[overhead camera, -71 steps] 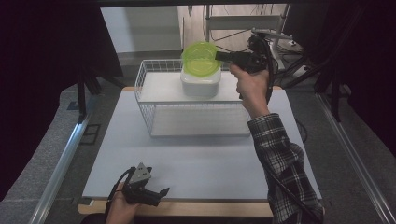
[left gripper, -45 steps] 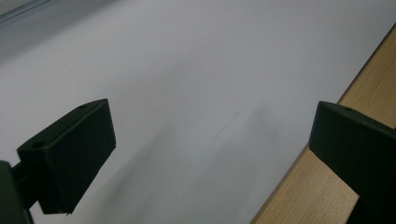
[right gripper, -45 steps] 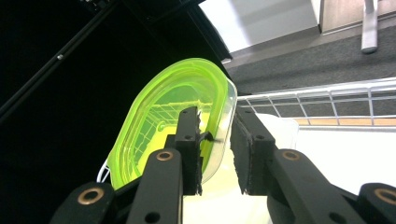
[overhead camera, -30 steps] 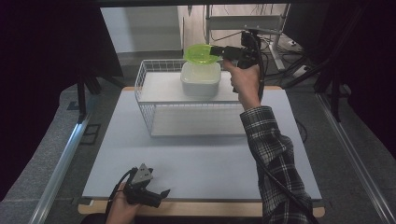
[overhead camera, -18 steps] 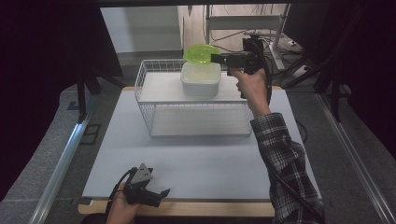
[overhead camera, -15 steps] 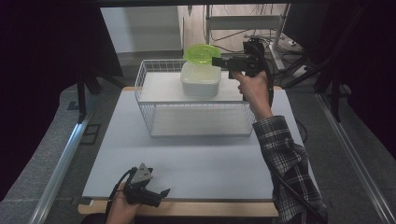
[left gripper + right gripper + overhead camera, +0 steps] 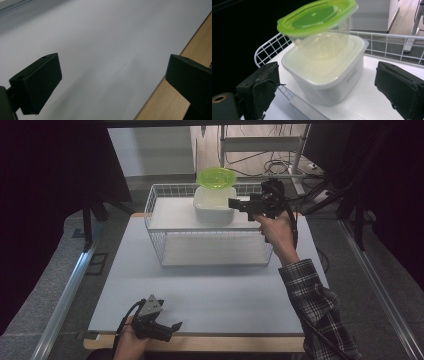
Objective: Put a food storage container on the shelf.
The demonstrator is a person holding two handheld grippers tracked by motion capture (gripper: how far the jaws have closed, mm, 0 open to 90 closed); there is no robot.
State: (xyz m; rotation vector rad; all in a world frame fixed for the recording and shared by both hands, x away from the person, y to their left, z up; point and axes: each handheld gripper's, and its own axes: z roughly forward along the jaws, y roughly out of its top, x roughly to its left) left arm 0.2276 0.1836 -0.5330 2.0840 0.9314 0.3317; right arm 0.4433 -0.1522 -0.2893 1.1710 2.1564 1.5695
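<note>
Right gripper [image 7: 234, 204], jaws just opened wide and empty, is sitting level just right of the white tub [image 7: 214, 208] carrying the green-lidded container [image 7: 216, 178]; left gripper [image 7: 172, 326] is idling open.

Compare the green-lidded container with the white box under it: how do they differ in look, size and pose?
The green-lidded container has clear walls and a bright green lid; the white box is opaque white with a pale lid. The container is smaller and narrower at its base than the box. The container sits tilted on the box's lid, while the box stands flat on the shelf of the wire basket. Both are lidded plastic food boxes with rounded corners.
</note>
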